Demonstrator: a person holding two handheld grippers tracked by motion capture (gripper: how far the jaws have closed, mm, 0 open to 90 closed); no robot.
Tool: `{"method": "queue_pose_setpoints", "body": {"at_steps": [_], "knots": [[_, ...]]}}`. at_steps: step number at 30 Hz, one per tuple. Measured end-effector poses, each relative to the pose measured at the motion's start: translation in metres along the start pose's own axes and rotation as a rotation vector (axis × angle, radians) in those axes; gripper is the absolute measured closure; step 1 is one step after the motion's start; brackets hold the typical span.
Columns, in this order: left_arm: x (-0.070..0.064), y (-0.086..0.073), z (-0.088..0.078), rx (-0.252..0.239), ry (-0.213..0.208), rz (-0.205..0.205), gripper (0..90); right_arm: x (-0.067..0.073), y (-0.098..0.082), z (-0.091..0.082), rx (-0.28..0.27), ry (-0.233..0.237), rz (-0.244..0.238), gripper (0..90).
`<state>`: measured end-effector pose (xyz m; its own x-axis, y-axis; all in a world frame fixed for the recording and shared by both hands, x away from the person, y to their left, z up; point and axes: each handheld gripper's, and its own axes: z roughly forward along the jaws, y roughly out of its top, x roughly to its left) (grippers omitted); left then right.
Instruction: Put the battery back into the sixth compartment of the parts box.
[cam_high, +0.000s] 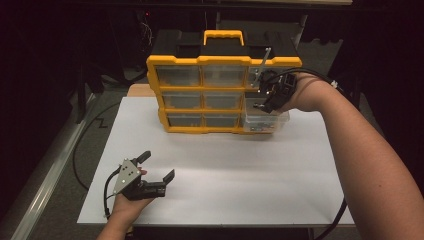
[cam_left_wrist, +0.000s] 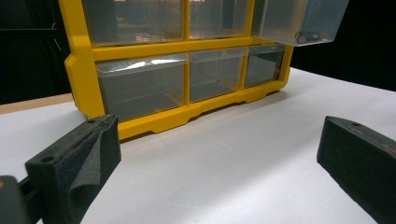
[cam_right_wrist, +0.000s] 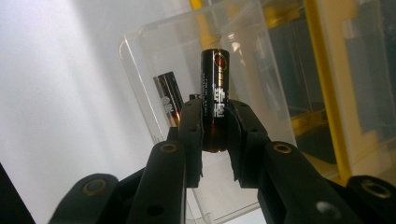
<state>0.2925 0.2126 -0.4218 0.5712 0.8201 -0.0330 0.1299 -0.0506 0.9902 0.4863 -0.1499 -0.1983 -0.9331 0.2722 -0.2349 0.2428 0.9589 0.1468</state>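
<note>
At the frame's upper right, the right claw (cam_right_wrist: 215, 135) clenches a battery (cam_right_wrist: 214, 95) over the pulled-out clear drawer (cam_right_wrist: 140, 60). At lower left, the left claw (cam_high: 156, 167) gapes released above the surface (cam_high: 260, 175).

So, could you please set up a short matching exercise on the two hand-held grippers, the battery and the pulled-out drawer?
Things:
1. left hand-held gripper
2. right hand-held gripper
3. battery
4. pulled-out drawer

States:
A. clear plastic, sticking out of the yellow organizer
B. jaws open over the white table
C. jaws shut on something
D. dark, clamped between two jaws

Pairs: 1-B, 2-C, 3-D, 4-A
</note>
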Motion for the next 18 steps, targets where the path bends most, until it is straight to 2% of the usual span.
{"method": "queue_pose_setpoints", "body": {"at_steps": [10,12,15,18], "knots": [[0.0,0.0,0.0,-0.001,0.0,0.0,0.7,0.001,0.0,-0.001,-0.006,-0.007,0.0,78.2],[0.0,0.0,0.0,-0.001,0.001,0.0,0.7,0.001,-0.001,-0.003,-0.031,-0.009,0.007,70.2],[0.001,0.0,0.0,-0.001,0.001,0.0,0.8,0.003,-0.003,-0.009,-0.055,0.017,0.015,57.3],[0.0,0.0,0.0,0.002,-0.001,0.003,0.8,0.009,-0.006,-0.013,-0.054,0.008,0.01,50.9]]}}
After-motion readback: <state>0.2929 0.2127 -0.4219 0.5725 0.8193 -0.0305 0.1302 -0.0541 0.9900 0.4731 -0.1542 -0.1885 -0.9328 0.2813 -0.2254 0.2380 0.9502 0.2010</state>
